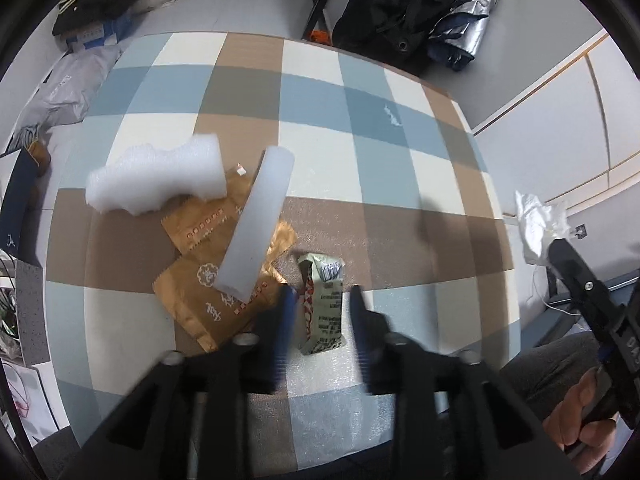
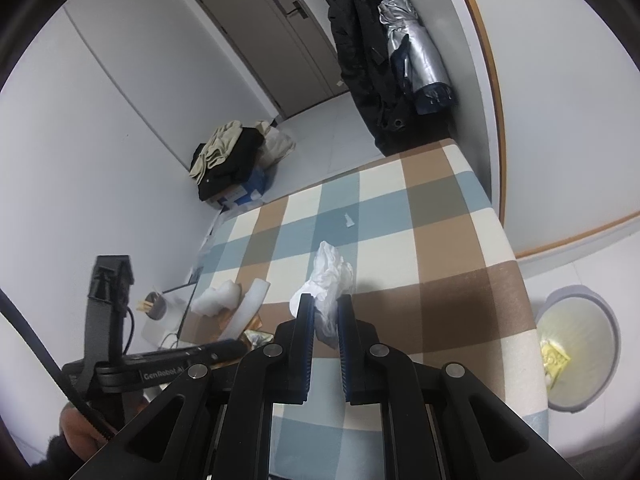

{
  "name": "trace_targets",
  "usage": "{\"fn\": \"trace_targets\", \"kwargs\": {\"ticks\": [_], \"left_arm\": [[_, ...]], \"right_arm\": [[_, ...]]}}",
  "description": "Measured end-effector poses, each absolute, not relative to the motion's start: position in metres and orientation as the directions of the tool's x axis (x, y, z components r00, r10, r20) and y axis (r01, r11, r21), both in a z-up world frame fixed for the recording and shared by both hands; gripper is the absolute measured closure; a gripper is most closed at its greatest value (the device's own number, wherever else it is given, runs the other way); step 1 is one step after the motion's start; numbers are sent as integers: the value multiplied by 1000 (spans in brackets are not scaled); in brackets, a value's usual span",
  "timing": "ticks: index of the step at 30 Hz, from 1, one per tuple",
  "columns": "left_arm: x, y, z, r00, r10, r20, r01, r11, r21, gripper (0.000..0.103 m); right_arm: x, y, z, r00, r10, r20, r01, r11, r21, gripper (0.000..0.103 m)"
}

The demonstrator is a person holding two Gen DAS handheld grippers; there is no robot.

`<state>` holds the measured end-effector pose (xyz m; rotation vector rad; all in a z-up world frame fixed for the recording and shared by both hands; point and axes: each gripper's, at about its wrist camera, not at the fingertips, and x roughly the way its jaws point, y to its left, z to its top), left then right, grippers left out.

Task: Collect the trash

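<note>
Two claws noted: right gripper [image 2: 324,308] clamped on crumpled tissue [image 2: 330,276] for binning, left gripper [image 1: 322,300] parted astride green wrapper [image 1: 322,304] near bench's front edge.

Right hand-held gripper [image 2: 323,304] pinching white tissue [image 2: 328,280], checked tablecloth [image 2: 440,240], bin [image 2: 576,344] at right

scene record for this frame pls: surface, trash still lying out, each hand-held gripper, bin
surface: checked blue, brown and white cloth
trash on cloth: green snack wrapper; two brown paper bags; white foam chunk; white foam bar; small white scrap
left hand-held gripper: open, jaws either side of the green snack wrapper, not pressing it
right hand-held gripper: shut on crumpled white tissue, held above the cloth
bin: on the floor right of the cloth, yellow packet inside
</note>
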<state>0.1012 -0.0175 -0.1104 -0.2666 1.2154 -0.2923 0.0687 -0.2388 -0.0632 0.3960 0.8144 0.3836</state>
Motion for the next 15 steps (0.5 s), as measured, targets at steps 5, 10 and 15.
{"fn": "trace_targets", "kwargs": {"ticks": [5,10,15], "left_arm": [[99,-30,-111,327,-335,-884,123,942,-312,66],[97,-40,-111,373,-251,-893,165,965,-202,72],[97,-46,-119,360,-210,-909,193,970,-147,96]], "right_arm": [[71,-241,-64,626,477,-617,-182,859,479,92],[68,-244,-64,626,476,-617,-178,858,482,92],[67,-247,-64,627,477,-616,-176,857,484,92]]}}
